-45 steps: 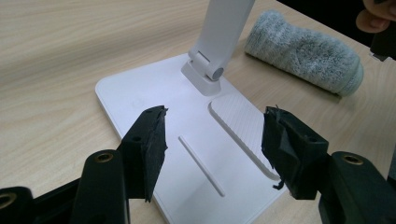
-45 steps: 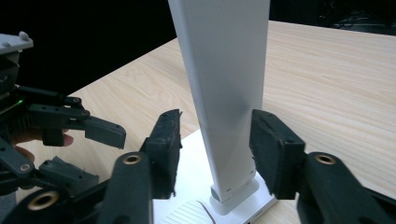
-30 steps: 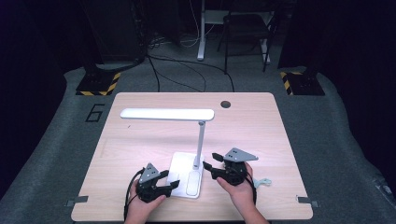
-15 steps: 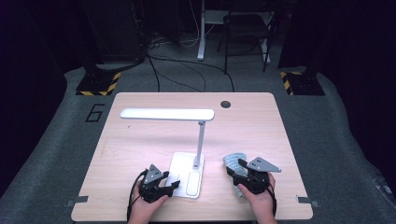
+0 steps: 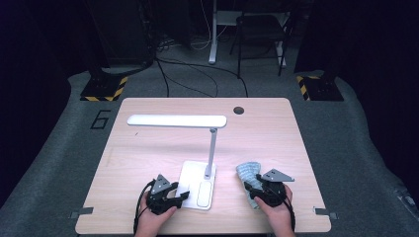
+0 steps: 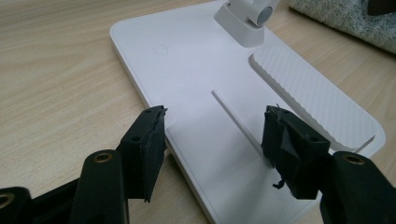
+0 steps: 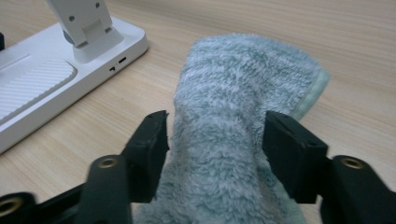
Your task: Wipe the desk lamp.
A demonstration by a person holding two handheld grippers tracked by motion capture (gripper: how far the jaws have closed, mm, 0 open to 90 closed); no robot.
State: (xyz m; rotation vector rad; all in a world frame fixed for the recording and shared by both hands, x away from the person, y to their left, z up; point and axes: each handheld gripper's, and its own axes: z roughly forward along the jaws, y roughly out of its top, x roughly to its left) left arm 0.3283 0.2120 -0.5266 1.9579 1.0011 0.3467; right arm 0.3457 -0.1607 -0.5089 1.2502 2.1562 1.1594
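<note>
- Right gripper [image 5: 253, 190]: near the table's front edge, right of the lamp base. Its jaws have just been closing, with a bunched fold of cloth between them; in the right gripper view [image 7: 215, 140] both pads lie against the flanks of the fold, clamped on it.
- Cloth [image 7: 233, 93]: grey-green terry, bunched into a ridge running away from the jaws, its far end resting on the table. In the high view [image 5: 247, 172] it lies just right of the lamp base, apart from it.
- Left gripper [image 5: 182, 196]: at the front left corner of the lamp base, held by the person's left hand [image 5: 150, 222]. In the left gripper view [image 6: 215, 135] the jaws stand apart, straddling that corner of the base, the pads not pressing on it.
- Lamp base [image 6: 201, 79]: flat white slab with a ribbed pad along one side and a thin groove down the middle; the hinge of the post rises at its far end.
- Desk lamp [image 5: 212, 148]: white, upright post, long flat head [image 5: 177, 121] reaching out level to the left above the table.
- Table [image 5: 148, 148]: light wood, with a round cable hole [image 5: 239, 110] near its far edge.
</note>
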